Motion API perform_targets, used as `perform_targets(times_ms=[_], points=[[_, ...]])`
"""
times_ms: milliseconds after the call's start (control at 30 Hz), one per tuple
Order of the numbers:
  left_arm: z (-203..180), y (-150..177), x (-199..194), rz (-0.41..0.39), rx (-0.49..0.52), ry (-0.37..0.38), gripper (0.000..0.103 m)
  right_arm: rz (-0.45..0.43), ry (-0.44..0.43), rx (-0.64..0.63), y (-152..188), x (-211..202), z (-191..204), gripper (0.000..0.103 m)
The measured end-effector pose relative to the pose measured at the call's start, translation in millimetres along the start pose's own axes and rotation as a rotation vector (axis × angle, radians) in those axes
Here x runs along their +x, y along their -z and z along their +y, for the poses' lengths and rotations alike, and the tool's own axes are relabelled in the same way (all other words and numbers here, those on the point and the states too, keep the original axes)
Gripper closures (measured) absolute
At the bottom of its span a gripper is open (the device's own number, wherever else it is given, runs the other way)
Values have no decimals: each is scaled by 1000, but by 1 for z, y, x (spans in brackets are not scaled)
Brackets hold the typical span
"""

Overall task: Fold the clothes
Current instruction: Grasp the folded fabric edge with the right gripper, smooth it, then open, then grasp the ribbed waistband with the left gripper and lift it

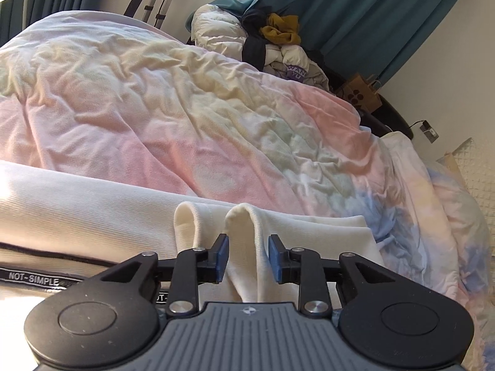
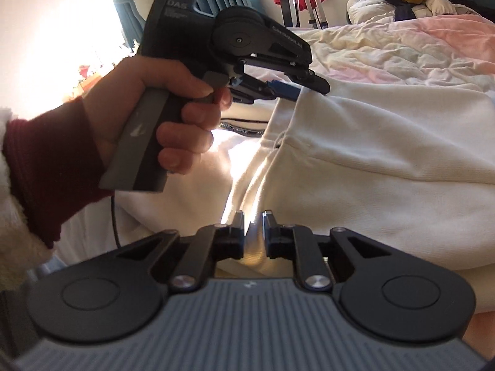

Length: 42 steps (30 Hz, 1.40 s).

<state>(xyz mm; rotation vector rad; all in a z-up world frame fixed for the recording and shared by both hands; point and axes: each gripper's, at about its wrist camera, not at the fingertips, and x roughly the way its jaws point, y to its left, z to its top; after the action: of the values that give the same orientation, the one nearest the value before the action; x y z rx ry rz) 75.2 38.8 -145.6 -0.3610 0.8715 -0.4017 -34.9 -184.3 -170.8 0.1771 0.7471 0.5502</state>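
Left wrist view showed the left claw (image 1: 248, 258) part-open, a raised fold of the white garment (image 1: 92, 204) standing between its pads without clear pressing. The right claw (image 2: 253, 232) was narrow, pinching a cloth ridge. The garment lay on the bed (image 1: 185, 108). Judged step: gathering an edge for the first fold; next, the left claw needs to close firmly before lifting. A trim band (image 1: 34, 276) read "NOT-SIMPLE".

A dark red ribbed sleeve (image 2: 46, 167) is worn under a cream fleece cuff (image 2: 12, 247) at nine o'clock; blue pads are fitted to the black left claw (image 1: 248, 258).
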Motion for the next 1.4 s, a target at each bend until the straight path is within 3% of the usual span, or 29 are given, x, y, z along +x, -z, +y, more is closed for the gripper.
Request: perform_targets(times_ms=[100,233,433,600,667,733,800,867,933,1033,1067,1100,1167,1267,1300,1400], points=[[10,6,-41,-47,-36,5,53,-46,-14,-5,-3,-9,1,87],[38,20,-109,-98,-98,-59,38,-121,-15,0,-7,-20,1,87],[93,49,-199,-167,-311,-146,20,-199,108,64,-14,-25,-14,87],[126,75,-255,-239,-467,-156,13,-151,235,160,-16,-7,-44,87],[139,84,-271,-267,-520,-158,11,-73,246,210,-14,9,-58,88],[154,87,-272,-234,-578,-210,10,-51,246,235,-11,18,-64,89],[169,91,-273,-202,-635,-260,11,-54,257,216,-11,18,-60,89],[185,93,-267,-189,-678,-259,12,-55,267,199,-11,18,-56,88],[200,96,-264,-205,-747,-269,13,-54,270,196,-11,18,-55,88],[222,96,-260,-289,-788,-295,13,-56,269,207,-12,18,-56,87],[223,91,-257,-296,-765,-332,15,-58,271,207,-12,18,-56,87],[223,86,-255,-303,-743,-369,22,-61,273,206,-12,17,-55,87],[225,77,-250,-316,-697,-442,24,-69,276,205,-12,16,-55,88],[218,64,-247,-350,-609,-540,46,-108,303,185,-13,12,-49,87],[208,59,-247,-375,-566,-555,56,-117,322,165,-14,12,-47,87],[171,37,-251,-443,-441,-570,73,-71,354,124,-17,23,-44,88]])
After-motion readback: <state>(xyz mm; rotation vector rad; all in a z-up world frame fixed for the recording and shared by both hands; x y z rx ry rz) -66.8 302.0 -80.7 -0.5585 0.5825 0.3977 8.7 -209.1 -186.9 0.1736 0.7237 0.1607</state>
